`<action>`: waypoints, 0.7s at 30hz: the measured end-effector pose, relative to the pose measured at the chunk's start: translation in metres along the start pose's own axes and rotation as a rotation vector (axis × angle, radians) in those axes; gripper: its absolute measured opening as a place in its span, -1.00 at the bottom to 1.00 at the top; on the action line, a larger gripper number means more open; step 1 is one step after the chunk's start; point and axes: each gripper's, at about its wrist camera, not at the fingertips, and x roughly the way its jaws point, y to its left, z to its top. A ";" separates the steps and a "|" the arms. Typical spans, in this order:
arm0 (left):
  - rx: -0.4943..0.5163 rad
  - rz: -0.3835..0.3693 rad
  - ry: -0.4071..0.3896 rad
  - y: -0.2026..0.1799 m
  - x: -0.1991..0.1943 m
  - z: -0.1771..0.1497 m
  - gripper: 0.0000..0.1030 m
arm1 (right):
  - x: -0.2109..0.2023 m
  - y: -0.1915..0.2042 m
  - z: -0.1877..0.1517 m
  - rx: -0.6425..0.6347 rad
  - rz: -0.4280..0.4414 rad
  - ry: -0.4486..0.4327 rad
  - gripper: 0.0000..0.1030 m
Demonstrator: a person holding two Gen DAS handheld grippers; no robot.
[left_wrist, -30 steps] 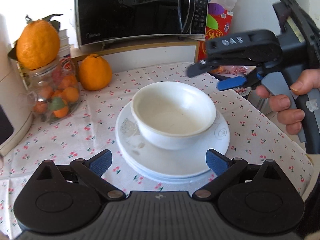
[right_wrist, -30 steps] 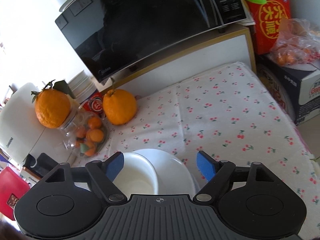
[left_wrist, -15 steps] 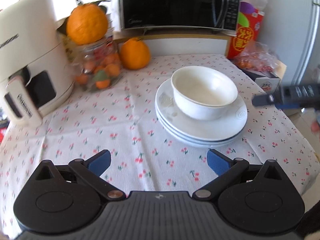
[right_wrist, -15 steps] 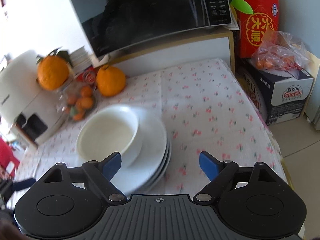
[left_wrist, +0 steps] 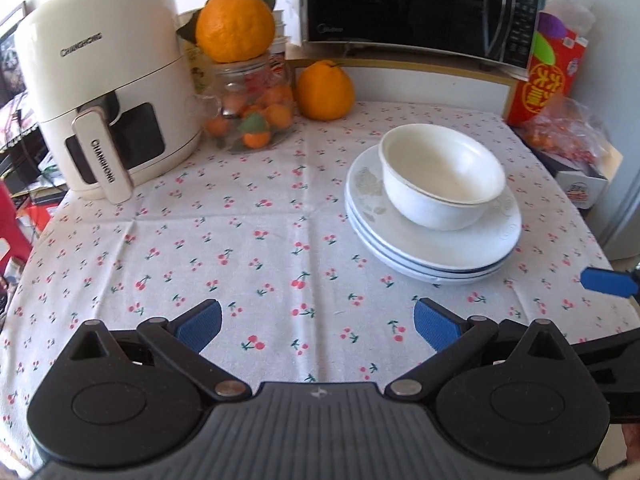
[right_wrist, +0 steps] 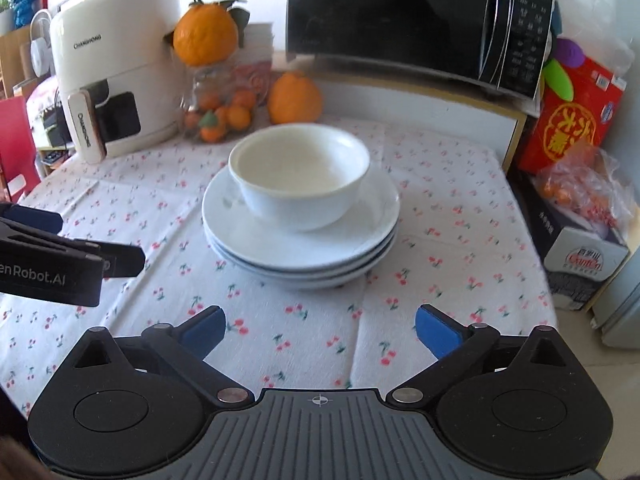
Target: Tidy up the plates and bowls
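Both grippers have pulled back from the bowl (right_wrist: 299, 178) and plates (right_wrist: 301, 232); the right gripper (right_wrist: 320, 330) fingers have just been opening and stand wide and empty, like the left gripper (left_wrist: 318, 326). A careless nudge could slide the bowl off.

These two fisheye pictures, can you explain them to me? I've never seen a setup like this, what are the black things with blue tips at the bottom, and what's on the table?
Each picture comes from a camera mounted on a handheld gripper, looking forward along its two fingers; a person holds one gripper in each hand. The black frame with blue pads low in the left wrist view is the left gripper; in the right wrist view it is the right gripper. Both stand open and hold nothing, and the right one's jaws have just been opening.

On the cherry-print tablecloth sits a stack of plates with a white bowl resting on top. Behind are a cream air fryer, a glass jar of small oranges with a large orange on it, another orange and a black microwave.
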 end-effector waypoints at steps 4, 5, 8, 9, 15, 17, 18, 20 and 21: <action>-0.007 0.026 0.025 0.003 0.005 0.000 0.99 | 0.005 -0.004 0.001 0.056 0.010 0.023 0.98; -0.011 0.032 0.024 0.004 0.006 0.000 1.00 | 0.006 -0.004 0.001 0.069 0.009 0.027 0.98; -0.016 0.038 0.023 0.006 0.005 -0.001 0.99 | 0.010 -0.006 0.003 0.103 0.013 0.038 0.98; -0.015 0.040 0.022 0.005 0.004 -0.001 0.99 | 0.011 -0.007 0.004 0.111 0.014 0.040 0.98; -0.011 0.046 0.027 0.007 0.004 -0.002 0.99 | 0.013 -0.005 0.009 0.124 0.014 0.033 0.98; -0.011 0.045 0.027 0.008 0.004 -0.002 1.00 | 0.014 -0.004 0.009 0.122 0.015 0.032 0.98; -0.012 0.045 0.027 0.009 0.004 -0.002 0.99 | 0.015 -0.003 0.010 0.122 0.015 0.033 0.98; -0.013 0.045 0.025 0.010 0.003 -0.001 0.99 | 0.016 -0.003 0.010 0.121 0.014 0.035 0.98; -0.014 0.045 0.024 0.010 0.004 0.000 1.00 | 0.016 -0.002 0.010 0.122 0.014 0.035 0.98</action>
